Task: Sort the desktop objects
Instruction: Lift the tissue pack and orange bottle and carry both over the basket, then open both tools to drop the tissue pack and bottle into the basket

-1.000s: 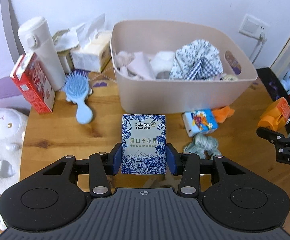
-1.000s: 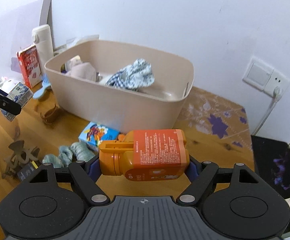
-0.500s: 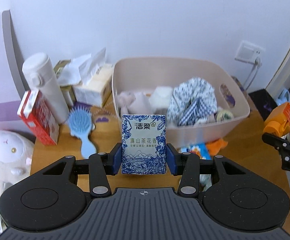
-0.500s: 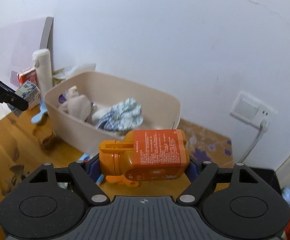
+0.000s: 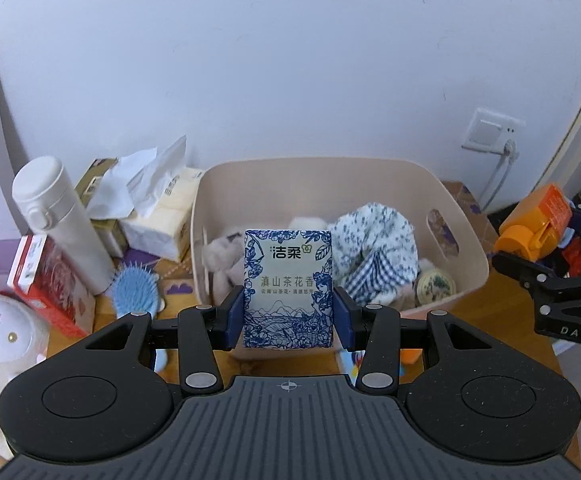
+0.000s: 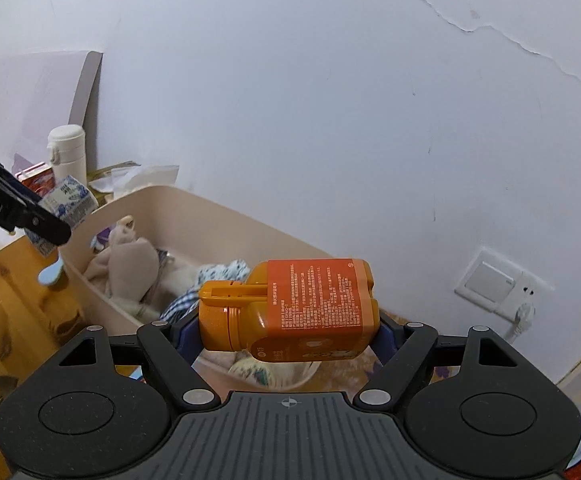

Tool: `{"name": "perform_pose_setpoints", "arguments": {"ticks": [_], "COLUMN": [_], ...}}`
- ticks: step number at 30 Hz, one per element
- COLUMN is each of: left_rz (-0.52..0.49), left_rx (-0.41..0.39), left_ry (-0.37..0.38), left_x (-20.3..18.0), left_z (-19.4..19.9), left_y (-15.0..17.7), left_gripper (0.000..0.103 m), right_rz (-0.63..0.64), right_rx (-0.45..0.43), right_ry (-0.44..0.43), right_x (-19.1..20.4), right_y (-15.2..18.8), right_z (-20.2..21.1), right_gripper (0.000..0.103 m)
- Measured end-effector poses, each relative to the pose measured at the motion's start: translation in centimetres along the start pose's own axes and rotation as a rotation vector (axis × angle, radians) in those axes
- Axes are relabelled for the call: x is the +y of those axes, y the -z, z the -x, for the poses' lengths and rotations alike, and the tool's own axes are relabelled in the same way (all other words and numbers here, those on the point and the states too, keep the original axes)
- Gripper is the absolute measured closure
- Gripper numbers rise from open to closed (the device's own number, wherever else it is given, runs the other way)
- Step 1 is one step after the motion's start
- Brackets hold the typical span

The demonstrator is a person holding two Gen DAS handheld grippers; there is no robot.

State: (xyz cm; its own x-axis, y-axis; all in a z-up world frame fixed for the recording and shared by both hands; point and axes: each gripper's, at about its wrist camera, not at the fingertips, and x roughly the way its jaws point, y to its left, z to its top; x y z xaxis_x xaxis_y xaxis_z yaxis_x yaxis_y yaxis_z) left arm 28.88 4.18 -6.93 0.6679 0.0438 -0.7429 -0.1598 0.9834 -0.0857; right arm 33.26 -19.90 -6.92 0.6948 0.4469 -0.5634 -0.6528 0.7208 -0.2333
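— At the middle of the left view, what's squeezed?
— A flat, papery blue-and-white tissue pack (image 5: 288,288), clamped by the left hand-held gripper (image 5: 288,318) before the smooth beige bin (image 5: 466,232).
— And the right hand-held gripper (image 6: 286,334)?
— Clamped on a shiny orange plastic bottle (image 6: 290,308), lying sideways, low center.

Glossy plastic orange bottle (image 6: 302,312), matt beige plastic bin (image 5: 470,240), knotty varnished wooden table (image 6: 6,292).

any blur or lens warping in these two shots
Left wrist view: sharp, fisheye bends the wall edges, tissue pack crisp in the left gripper. Right wrist view: same barrel warp, orange bottle sharp; even, soft lighting, no glare.
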Motion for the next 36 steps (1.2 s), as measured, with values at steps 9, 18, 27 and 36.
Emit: {"name": "perform_pose_setpoints", "arguments": {"ticks": [9, 18, 27, 36], "left_rz": [-0.008, -0.016, -0.035, -0.055], "left_rx": [0.0, 0.055, 0.129, 0.203], "left_ry": [-0.033, -0.064, -0.079, -0.051], "left_x": [-1.1, -1.8, -2.5, -3.1], "left_z": [-2.8, -6.5, -9.8, -11.3], "left_y": [-1.7, -2.4, -1.8, -1.1], "left_gripper": [0.057, 0.057, 0.057, 0.057], "right_rz": [-0.024, -0.042, -0.045, -0.059], "right_rx": [0.011, 0.052, 0.104, 0.155], "right_ry": [-0.001, -0.046, -0.099, -0.128], "right_x": [-1.0, -1.0, 0.0, 0.6], "right_y": [-0.5, 0.3, 1.1, 1.8], "right_z": [-3.1, -6.3, -9.1, -10.5], "right_gripper": [0.025, 0.025, 0.025, 0.024]}}
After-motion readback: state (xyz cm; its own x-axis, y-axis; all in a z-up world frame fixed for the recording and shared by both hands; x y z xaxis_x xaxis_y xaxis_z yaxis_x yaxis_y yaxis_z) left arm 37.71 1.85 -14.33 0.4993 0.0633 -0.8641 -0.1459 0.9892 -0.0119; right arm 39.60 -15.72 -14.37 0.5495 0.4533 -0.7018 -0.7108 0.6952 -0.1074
